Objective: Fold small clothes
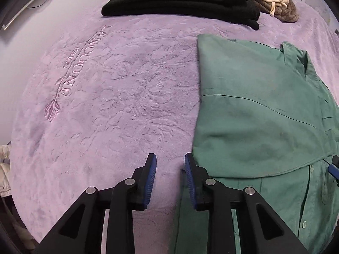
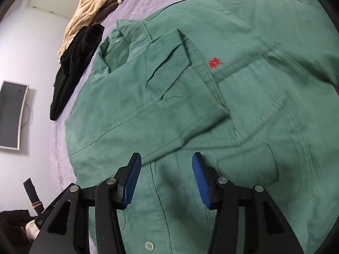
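Both my views cut off the green cotton button-up shirt at the frame edge, and its small red chest embroidery is too blurred to read; it lies flat on the lilac embossed plush blanket, one sleeve folded across the front. My left gripper sits with jaws apart, holding nothing, right finger just at the shirt's edge. My right gripper is wider apart, empty, over the button placket near a folded black garment and cream knit bundle.
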### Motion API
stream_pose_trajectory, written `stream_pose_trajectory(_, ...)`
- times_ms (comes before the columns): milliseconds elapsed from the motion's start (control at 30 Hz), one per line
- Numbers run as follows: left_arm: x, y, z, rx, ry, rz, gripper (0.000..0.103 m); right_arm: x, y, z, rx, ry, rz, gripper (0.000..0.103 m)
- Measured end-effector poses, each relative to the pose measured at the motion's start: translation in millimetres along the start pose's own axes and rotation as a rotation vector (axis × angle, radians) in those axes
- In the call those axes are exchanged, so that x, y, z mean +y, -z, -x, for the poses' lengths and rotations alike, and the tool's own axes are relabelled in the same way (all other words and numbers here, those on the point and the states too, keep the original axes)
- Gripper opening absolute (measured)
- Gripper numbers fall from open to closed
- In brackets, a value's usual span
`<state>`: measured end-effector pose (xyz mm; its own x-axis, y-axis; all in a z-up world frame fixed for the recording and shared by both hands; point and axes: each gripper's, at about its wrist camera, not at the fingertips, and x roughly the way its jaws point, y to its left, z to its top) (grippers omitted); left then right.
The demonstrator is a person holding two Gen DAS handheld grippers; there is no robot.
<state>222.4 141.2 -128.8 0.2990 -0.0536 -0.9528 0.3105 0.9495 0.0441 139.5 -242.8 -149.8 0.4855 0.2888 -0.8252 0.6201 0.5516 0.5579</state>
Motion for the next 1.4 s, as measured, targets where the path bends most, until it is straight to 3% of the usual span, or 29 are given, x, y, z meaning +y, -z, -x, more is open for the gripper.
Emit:
stream_pose_trajectory(67,-13,2,5,0.004,0.004,-0.019,0.03,-9,9,14,0.005,-0.006,-0.008,0.057)
stream_pose_trajectory(100,-24,4,7,0.007,0.002,-0.033,0.044,-12,11,17,0.005,-0.01,-0.013,0.063)
stream_pose_trajectory(133,-33,7,9,0.005,0.001,-0.044,0.082,-18,15,23,0.003,-0.015,-0.024,0.065)
stream_pose_trajectory(167,-41,13,13,-0.01,-0.003,-0.049,0.096,-21,17,28,0.002,-0.019,-0.031,0.065)
stream_pose_trajectory(200,-51,19,20,-0.041,-0.009,-0.058,0.102,-26,20,33,0.001,-0.024,-0.04,0.065)
stream_pose_trajectory(333,-87,29,32,-0.031,0.008,-0.114,0.102,-43,29,48,-0.008,-0.044,-0.074,0.066)
stream_pose_trajectory(367,-95,31,33,-0.02,0.016,-0.122,0.102,-48,31,51,-0.01,-0.049,-0.085,0.069)
stream_pose_trajectory(400,-104,31,34,-0.009,0.018,-0.132,0.102,-53,33,55,-0.012,-0.053,-0.093,0.079)
stream_pose_trajectory(433,-110,32,34,-0.001,0.016,-0.139,0.102,-57,34,58,-0.017,-0.06,-0.103,0.08)
stream_pose_trajectory(600,-149,36,40,0.045,-0.009,-0.166,0.102,-67,31,74,-0.043,-0.123,-0.117,0.082)
stream_pose_trajectory(633,-156,36,41,0.053,-0.005,-0.17,0.102,-67,28,79,-0.052,-0.139,-0.116,0.09)
stream_pose_trajectory(767,-186,38,48,0.067,0.013,-0.199,0.102,-65,16,100,-0.093,-0.183,-0.07,0.092)
stream_pose_trajectory(800,-194,39,50,0.067,0.019,-0.205,0.102,-65,14,104,-0.092,-0.2,-0.062,0.101)
stream_pose_trajectory(833,-202,41,53,0.066,0.025,-0.21,0.102,-67,11,108,-0.094,-0.232,-0.06,0.103)
stream_pose_trajectory(967,-231,48,63,0.065,0.045,-0.23,0.102,-79,0,123,-0.083,-0.283,-0.063,0.103)
stream_pose_trajectory(1267,-278,53,73,0.067,0.056,-0.264,0.102,-139,-27,150,-0.12,-0.268,-0.146,0.103)
stream_pose_trajectory(1400,-288,45,76,0.061,0.072,-0.251,0.102,-172,-49,166,-0.18,-0.279,-0.204,0.103)
